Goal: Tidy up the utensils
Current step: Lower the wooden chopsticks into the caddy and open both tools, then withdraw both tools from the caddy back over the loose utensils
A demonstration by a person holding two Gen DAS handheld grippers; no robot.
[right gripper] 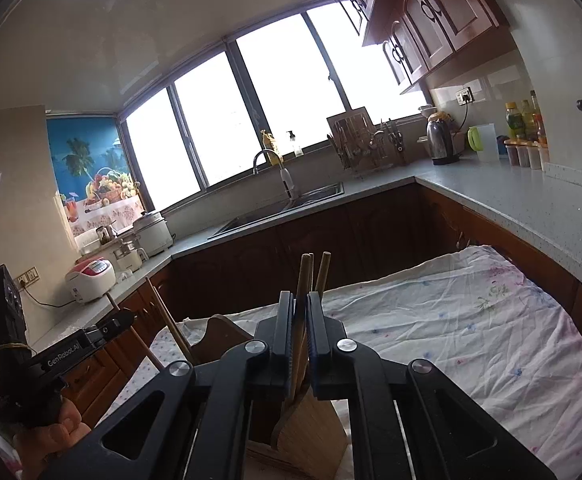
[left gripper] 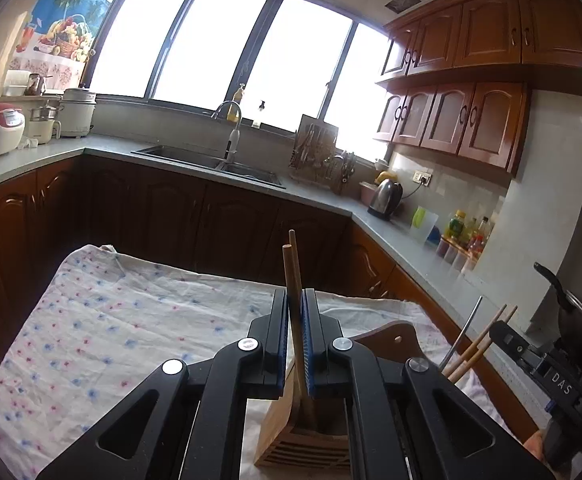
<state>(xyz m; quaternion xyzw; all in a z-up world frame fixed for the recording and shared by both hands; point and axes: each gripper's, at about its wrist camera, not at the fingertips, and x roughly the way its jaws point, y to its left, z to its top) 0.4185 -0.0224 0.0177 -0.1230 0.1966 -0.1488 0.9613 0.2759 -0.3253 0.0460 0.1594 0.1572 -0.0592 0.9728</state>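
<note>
A pair of wooden chopsticks (left gripper: 293,280) is pinched between the blue pads of the left gripper (left gripper: 295,300), and the lower ends are seen going down into a slotted bamboo utensil holder (left gripper: 291,440). The holder's base is cut off by the frame edge and partly hidden by the gripper body. In the right wrist view, a second pair of chopsticks (right gripper: 305,280) is clamped by the right gripper (right gripper: 299,304), also above the same holder (right gripper: 315,432). A third wooden stick (right gripper: 323,274) is seen behind it; whether it is also held cannot be told. The holder is placed on a flowered cloth (left gripper: 111,312). A dark wooden board (left gripper: 391,338) is only partly visible beside it.
</note>
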